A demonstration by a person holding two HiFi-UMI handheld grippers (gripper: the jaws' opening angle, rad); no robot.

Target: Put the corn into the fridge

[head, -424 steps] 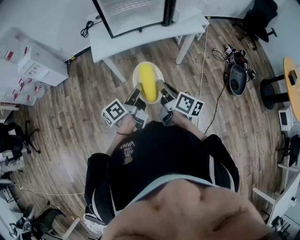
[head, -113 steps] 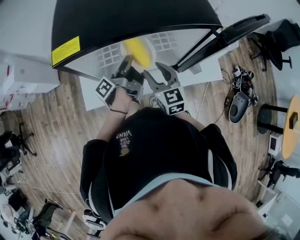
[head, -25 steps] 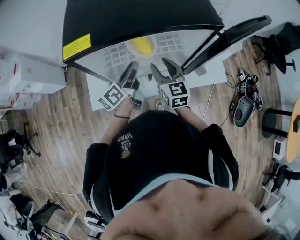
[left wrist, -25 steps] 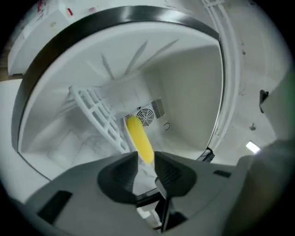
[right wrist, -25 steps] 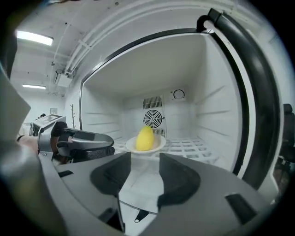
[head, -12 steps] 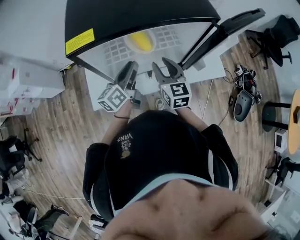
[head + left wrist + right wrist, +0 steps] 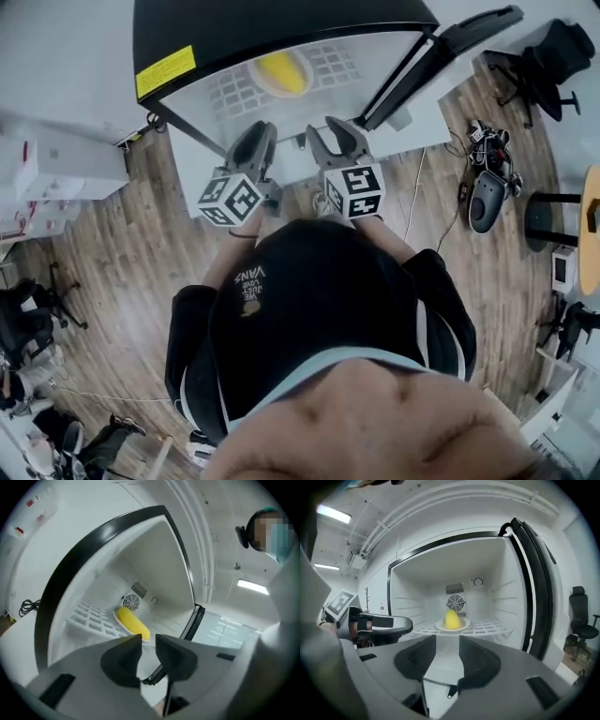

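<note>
The yellow corn (image 7: 281,73) lies on a white plate (image 7: 255,79) on the wire shelf inside the open fridge. In the right gripper view the corn (image 7: 451,619) sits centred before the rear fan; in the left gripper view the corn (image 7: 132,622) lies aslant. Both grippers hang outside the fridge, short of the shelf. My left gripper (image 7: 255,141) is open with a narrow gap and holds nothing. My right gripper (image 7: 337,136) is open too; its jaws have just been closing, with nothing between them.
The fridge door (image 7: 441,52) stands swung open at the right. The fridge rests on a white table (image 7: 422,131). White cabinets (image 7: 56,159) stand at the left. An office chair (image 7: 553,56) and cables with a device (image 7: 487,178) are on the wooden floor at the right.
Both grippers have drawn back a little from the fridge towards the person. The left gripper has rolled. The right jaws stand closer together than before.
</note>
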